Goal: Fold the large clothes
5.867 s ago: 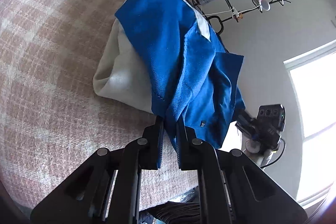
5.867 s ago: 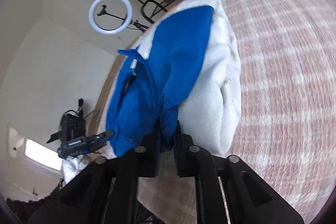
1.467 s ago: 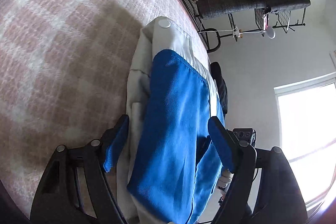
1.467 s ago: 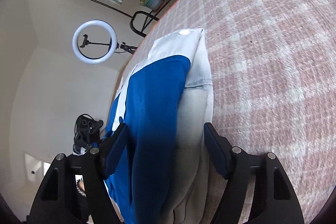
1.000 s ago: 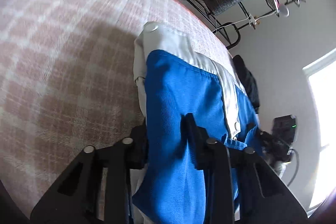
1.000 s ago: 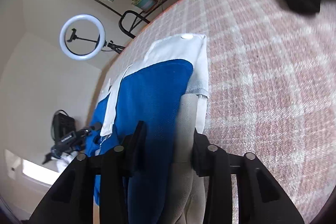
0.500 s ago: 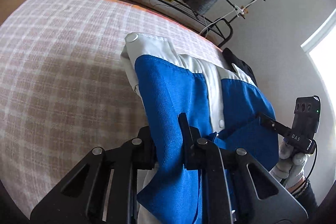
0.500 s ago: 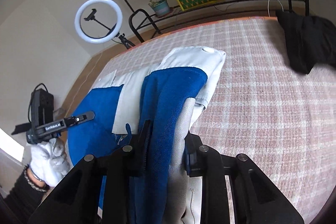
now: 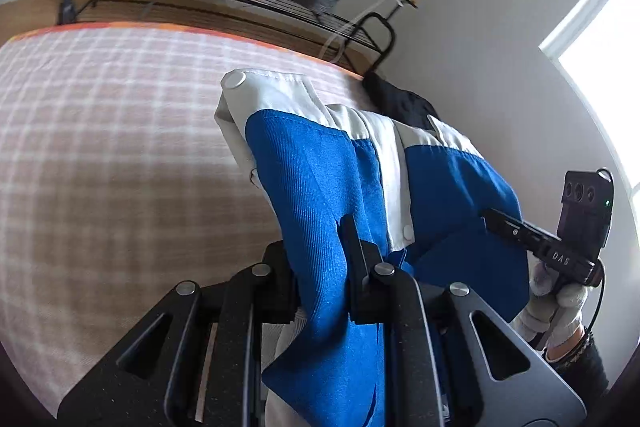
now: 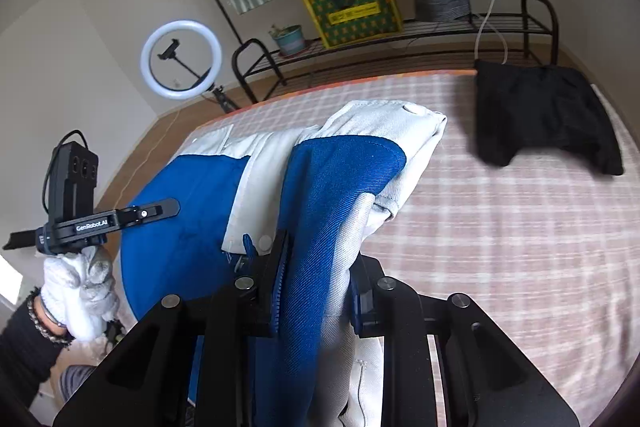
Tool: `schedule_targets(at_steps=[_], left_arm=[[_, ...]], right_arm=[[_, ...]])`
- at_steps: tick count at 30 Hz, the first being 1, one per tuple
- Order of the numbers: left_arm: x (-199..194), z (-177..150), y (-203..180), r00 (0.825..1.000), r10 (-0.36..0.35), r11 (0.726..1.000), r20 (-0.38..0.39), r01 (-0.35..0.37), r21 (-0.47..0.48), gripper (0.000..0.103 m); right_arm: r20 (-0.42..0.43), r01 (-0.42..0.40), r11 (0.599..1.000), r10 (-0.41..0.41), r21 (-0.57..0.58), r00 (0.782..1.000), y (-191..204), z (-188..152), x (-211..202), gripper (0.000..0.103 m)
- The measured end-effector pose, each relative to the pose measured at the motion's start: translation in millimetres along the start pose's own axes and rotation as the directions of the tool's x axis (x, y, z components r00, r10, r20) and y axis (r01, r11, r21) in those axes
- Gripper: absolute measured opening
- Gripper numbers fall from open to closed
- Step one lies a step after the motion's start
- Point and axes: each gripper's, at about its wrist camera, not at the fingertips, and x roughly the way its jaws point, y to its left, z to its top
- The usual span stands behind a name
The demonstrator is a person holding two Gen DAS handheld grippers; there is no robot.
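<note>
Left wrist view: my blue-and-white garment (image 9: 312,187) rises straight out of my left gripper (image 9: 320,259), a thick fold of it pinched between the pressed-in jaws.
Right wrist view: the same garment (image 10: 332,195) runs up out of my right gripper (image 10: 316,283), its jaws clamped on a bunched blue and grey-white fold.
Where it is: held up off the pink checked bedspread (image 9: 100,147), its far white edge with a snap button (image 9: 234,81) toward the far side of the bed; whether that edge touches the spread I cannot tell.
Long axis: from my fingertips away across the bed toward the wire rack (image 10: 400,31); the span between my two grips sags as a blue panel.
Which way it lies: ahead of and above both pairs of jaws; bare bedspread lies beyond and to either side.
Nearer hand: neither, by my reading; both grip the near edge side by side, my right gripper (image 9: 532,235) showing at the far side of the blue panel, my left gloved hand (image 10: 80,287) at the other.
Coming move: I judge the near edge must be carried along that axis onto the far edge, both hands together.
Outward: a black garment (image 10: 540,115) lies well apart on the bedspread; a ring light (image 10: 181,60) stands beyond the bed.
</note>
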Motion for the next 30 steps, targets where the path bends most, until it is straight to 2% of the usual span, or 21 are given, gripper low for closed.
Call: schedule_targets(at_steps=[6, 15, 21, 24, 30], left_arm=[[51, 22, -46, 0.999, -0.047, 0.998, -0.024, 0.048, 0.041, 0.015], [137, 89, -120, 0.989, -0.147, 0.985, -0.022, 0.148, 0.091, 0.015], [189, 133, -169, 0.984, -0.177, 0.977, 0.014, 0.174, 0.126, 0.015], [207, 155, -188, 0.981, -0.187, 0.972, 0.058, 0.177, 0.153, 0.015], [245, 198, -194, 0.973, -0.191, 0.972, 0.131, 0.168, 0.164, 0.015]], right_arm=[[0.03, 0.077, 0.997, -0.078, 0.013, 0.997, -45, 13, -31, 0.023], [0.095, 0.184, 0.981, -0.189, 0.053, 0.977, -125, 56, -65, 0.022], [0.151, 0.253, 0.966, -0.257, 0.048, 0.955, -167, 100, -74, 0.021], [0.186, 0.282, 0.959, -0.285, 0.038, 0.94, -183, 123, -72, 0.02], [0.259, 0.295, 0.955, -0.293, 0.032, 0.92, -217, 164, -55, 0.019]])
